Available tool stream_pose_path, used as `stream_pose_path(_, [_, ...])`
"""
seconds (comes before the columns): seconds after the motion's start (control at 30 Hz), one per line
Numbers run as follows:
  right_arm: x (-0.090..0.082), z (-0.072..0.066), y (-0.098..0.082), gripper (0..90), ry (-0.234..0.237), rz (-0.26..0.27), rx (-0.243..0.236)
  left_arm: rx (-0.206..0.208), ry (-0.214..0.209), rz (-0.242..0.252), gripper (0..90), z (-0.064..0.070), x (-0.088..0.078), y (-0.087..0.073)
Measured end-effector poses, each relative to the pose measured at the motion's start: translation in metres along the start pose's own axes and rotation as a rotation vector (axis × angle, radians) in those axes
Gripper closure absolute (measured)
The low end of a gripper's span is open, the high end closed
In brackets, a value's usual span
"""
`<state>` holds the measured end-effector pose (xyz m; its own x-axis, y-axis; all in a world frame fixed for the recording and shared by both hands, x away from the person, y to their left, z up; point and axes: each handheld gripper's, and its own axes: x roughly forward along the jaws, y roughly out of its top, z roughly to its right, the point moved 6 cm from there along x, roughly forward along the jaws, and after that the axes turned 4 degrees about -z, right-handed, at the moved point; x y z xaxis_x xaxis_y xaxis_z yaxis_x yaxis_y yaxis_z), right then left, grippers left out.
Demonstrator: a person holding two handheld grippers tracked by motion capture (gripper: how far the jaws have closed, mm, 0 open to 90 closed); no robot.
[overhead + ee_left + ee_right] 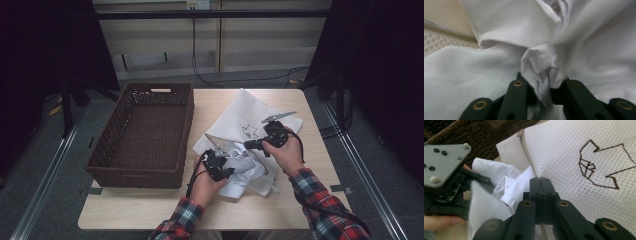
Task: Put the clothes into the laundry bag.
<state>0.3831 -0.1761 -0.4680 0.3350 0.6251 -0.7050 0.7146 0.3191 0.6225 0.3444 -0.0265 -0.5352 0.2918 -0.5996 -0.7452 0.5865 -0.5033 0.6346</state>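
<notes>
Both tools are clamped on cloth. On the pale worktop (pixel 150 205), the largest thing is the dark wicker basket (pixel 142 132), standing at the left half, just beside the laundry. Next to it lies the white mesh bag (pixel 240 117), spread flat toward the right, with a brown line drawing stitched on it (pixel 599 166) and a beige cord (pixel 526 150) along its edge. A crumpled white garment (pixel 247 170) lies bunched at the bag's near edge, partly over it.

The right tool (pixel 540 185) has its jaws pressed together on the edge of the mesh bag, right where the cord runs. The left tool (pixel 541 85) pinches a bunched fold of the white garment between its jaws. In the high view the two tools sit close, the left tool (pixel 216 164) low on the cloth near the basket's corner, the right tool (pixel 270 137) slightly farther back. Forearms in red plaid sleeves (pixel 320 210) come in from the near edge, angled inward.
</notes>
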Motion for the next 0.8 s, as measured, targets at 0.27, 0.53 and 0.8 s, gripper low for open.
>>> stream_pose_path(0.27, [-0.003, -0.002, 0.000, 90.0, 0.029, 0.001, -0.001, -0.083, -0.071, 0.122, 82.2, -0.002, -0.024, 0.023])
stream_pose_path(0.53, [-0.006, -0.008, 0.001, 90.0, 0.050, -0.009, -0.012, -0.102, -0.066, 0.176, 82.3, -0.005, -0.019, 0.033])
stream_pose_path(0.8, [-0.008, -0.017, 0.006, 90.0, 0.086, 0.000, -0.021, -0.123, -0.021, 0.233, 82.4, -0.019, -0.013, 0.044])
